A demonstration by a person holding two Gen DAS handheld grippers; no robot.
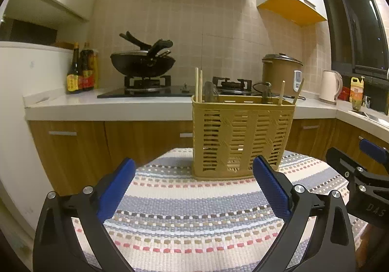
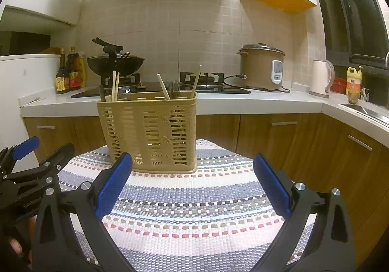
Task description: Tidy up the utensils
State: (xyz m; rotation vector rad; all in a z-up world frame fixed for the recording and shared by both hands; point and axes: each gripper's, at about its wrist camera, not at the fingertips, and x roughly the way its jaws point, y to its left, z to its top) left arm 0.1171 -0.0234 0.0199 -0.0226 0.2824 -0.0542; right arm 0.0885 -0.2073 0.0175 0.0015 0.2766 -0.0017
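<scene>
A tan slotted utensil basket [image 1: 243, 136] stands on a striped woven mat [image 1: 189, 213], also in the right wrist view [image 2: 150, 131]. Wooden chopsticks [image 1: 198, 84] and dark utensil handles [image 1: 209, 93] stick up out of it; chopsticks [image 2: 115, 86] show in the right wrist view too. My left gripper [image 1: 194, 172] is open and empty, short of the basket. My right gripper [image 2: 193, 167] is open and empty, also short of the basket. Each gripper shows at the edge of the other's view, the right one [image 1: 359, 174] and the left one [image 2: 29, 170].
Behind the mat runs a white counter [image 1: 109, 106] with a gas hob, a black wok [image 1: 142, 61], sauce bottles [image 1: 81, 70], a rice cooker [image 2: 262, 67], a kettle [image 2: 321, 78] and an oil bottle [image 2: 353, 84]. A sink [image 2: 364, 110] lies at right. Wooden cabinets stand below.
</scene>
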